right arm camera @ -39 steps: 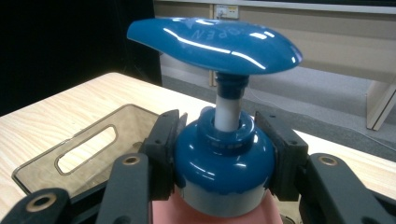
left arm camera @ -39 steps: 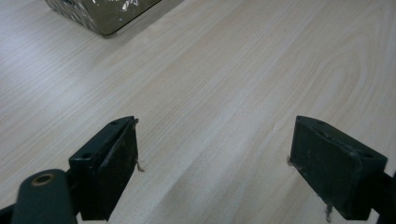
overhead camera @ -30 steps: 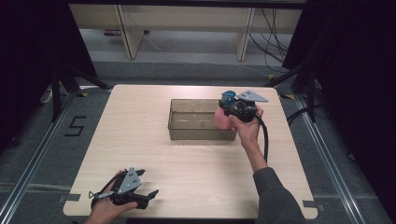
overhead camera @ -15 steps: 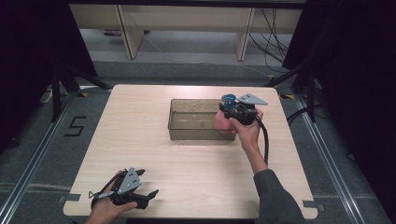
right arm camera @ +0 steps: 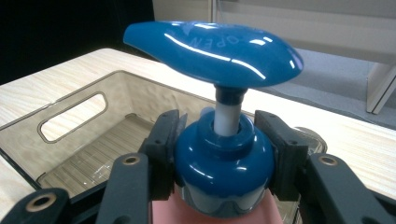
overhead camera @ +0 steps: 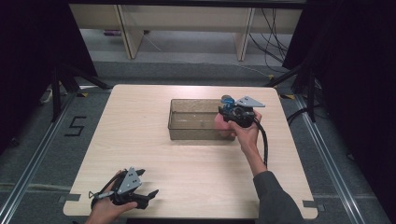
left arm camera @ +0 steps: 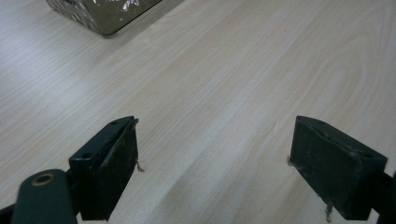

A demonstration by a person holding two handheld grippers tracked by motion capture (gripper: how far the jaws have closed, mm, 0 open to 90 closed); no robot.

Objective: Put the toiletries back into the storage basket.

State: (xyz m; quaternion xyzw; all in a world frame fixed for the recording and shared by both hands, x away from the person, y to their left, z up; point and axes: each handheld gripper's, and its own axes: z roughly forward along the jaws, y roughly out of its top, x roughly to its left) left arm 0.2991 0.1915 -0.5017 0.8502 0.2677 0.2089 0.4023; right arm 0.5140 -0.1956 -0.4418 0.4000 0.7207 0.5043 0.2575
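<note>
While the left gripper (overhead camera: 148,195) idled at the near table edge, jaws wide apart over bare wood, the right gripper (right arm camera: 219,151) was clamped on the blue collar of a pink pump bottle with a blue dispenser head (right arm camera: 215,51), held at the near right end of the clear smoky plastic bin (overhead camera: 196,122); lowering and release looked left. Up close, "OPEN" was legible on the pump, lost from above

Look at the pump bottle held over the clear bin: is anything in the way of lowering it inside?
Nothing visible blocks it. The right gripper grips the pump bottle by its blue collar at the clear bin's right end, and the floor inside looks bare.
</note>
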